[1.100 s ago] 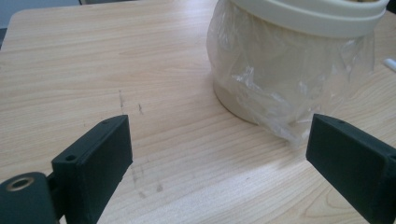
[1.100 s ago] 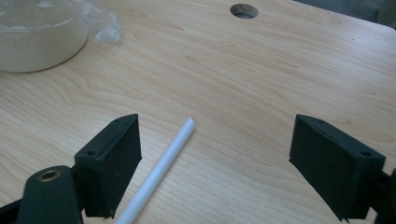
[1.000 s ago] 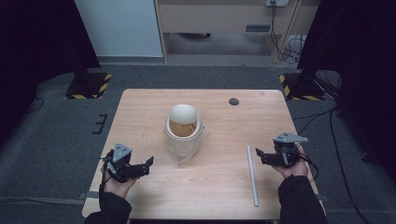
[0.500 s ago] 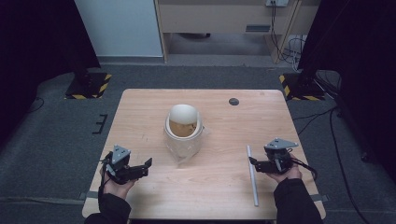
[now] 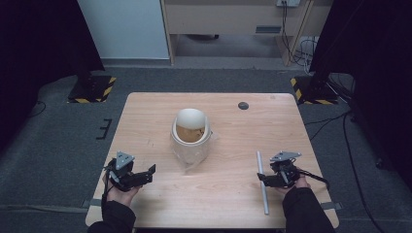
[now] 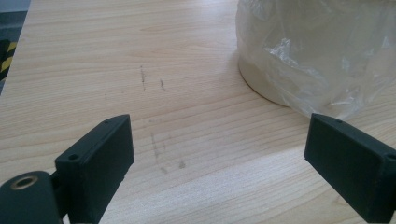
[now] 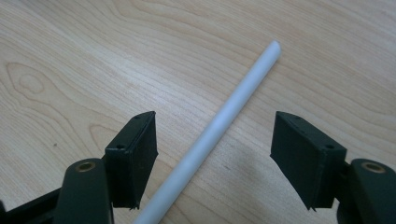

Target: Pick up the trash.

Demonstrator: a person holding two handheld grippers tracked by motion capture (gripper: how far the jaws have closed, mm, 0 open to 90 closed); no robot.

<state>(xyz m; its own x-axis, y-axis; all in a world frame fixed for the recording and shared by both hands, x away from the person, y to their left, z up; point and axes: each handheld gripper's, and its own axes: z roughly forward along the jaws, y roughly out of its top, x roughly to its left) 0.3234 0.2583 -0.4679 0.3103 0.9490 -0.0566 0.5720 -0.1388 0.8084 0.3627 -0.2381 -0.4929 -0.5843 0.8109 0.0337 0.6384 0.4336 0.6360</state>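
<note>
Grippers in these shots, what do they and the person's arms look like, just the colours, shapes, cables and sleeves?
The left gripper and right gripper are both black, each with two flat, blocky rectangular jaws showing small round screw holes. A grey three-cornered plate sits on top of each. A thin black cable trails from the right gripper. The person wears dark sleeves down to the wrists.

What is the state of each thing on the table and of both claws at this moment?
White rod: lying flat on the table, between the right claw's jaws, not yet gripped.
Right claw: open around the rod, jaws just been closing.
Left claw: open, holding nothing.
Cream container: upright, open-topped, wrapped in a clear plastic bag.
Small dark disc: lying flat, untouched.
</note>
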